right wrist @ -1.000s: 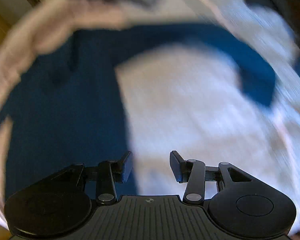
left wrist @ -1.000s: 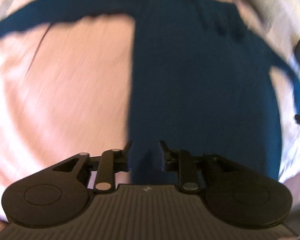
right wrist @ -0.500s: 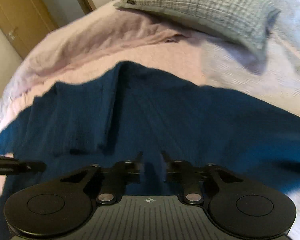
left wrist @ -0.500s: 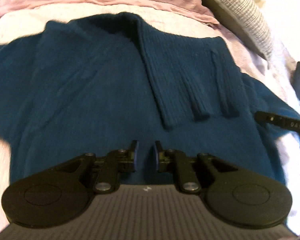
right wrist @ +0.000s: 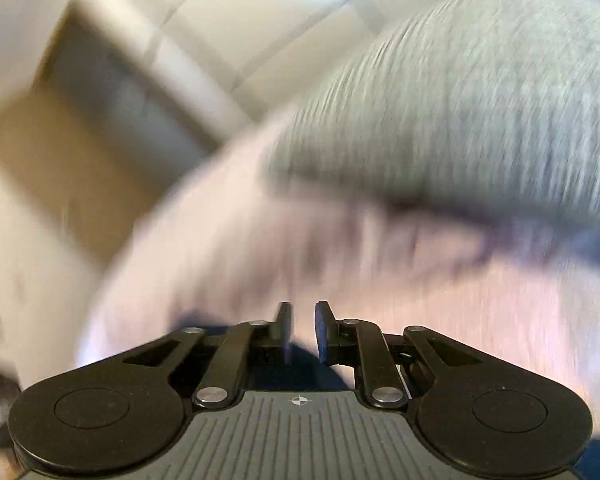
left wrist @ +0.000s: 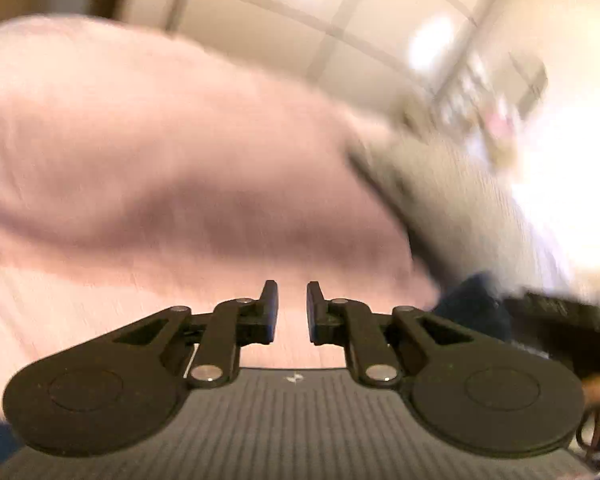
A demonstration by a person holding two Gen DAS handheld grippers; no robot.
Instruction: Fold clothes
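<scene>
Both views are smeared with motion blur, so fine detail is lost. The left gripper (left wrist: 292, 310) points low across a pale pink bedsheet (left wrist: 100, 300); its jaws stand slightly apart with a narrow slot between them, and pink sheet shows through that slot, with nothing caught in it. Above and ahead of the jaws rises a rumpled pink blanket mound (left wrist: 160, 152), and to the right of them lies a grey woven pillow (left wrist: 452, 196). The dark teal knit sweater (left wrist: 476, 304) shows only as a small patch just right of the left jaws, beside the black body of the other gripper at the frame edge, and as a sliver at the lower left corner.

The right gripper (right wrist: 302, 330) has its jaws parted by a similar narrow gap. A fold of the sweater (right wrist: 300, 368) sits directly below and behind the fingertips, against the gripper's body; whether the jaws pinch any of it cannot be told, since the cloth appears beneath the slot. The pillow (right wrist: 460, 112) fills the space above and right of these jaws, with the bedsheet (right wrist: 480, 312) between.
</scene>
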